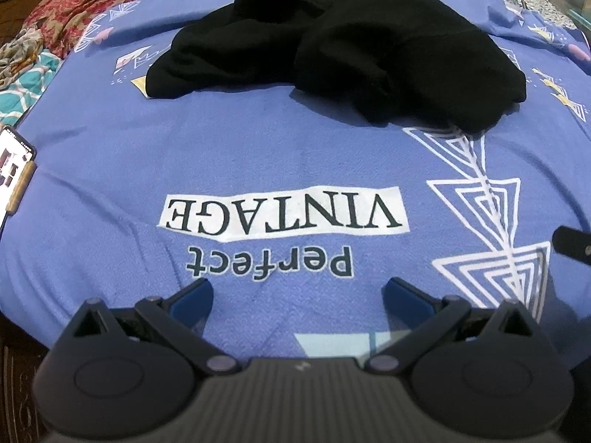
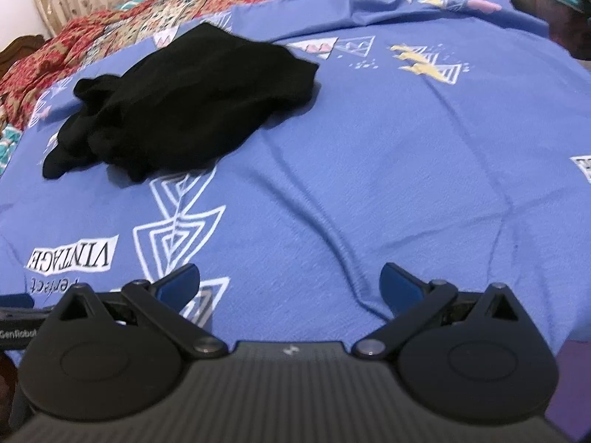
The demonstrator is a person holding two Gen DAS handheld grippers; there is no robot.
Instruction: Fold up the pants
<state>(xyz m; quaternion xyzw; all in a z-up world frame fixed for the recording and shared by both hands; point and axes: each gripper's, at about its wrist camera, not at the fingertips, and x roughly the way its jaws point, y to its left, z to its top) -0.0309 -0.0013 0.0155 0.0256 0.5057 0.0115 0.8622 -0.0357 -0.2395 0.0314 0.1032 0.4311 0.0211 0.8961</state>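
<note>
Two tongs spread wide, left tongs point(image 1: 298, 295) and right tongs point(image 2: 290, 280) grasping nothing, black pants point(image 1: 332, 51) crumpled mid-bed, well apart from both, phone point(image 1: 11, 170) at bed's point(image 1: 258, 155) left edge

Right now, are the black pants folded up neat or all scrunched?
Scrunched. The black pants lie in a lumpy, wrinkled heap on the blue bedsheet, with no flat, even folds.

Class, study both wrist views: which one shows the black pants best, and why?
The left wrist view: the black pants lie crumpled straight ahead, large and central on the blue bedsheet. The right wrist view shows them smaller, off to the left.
</note>
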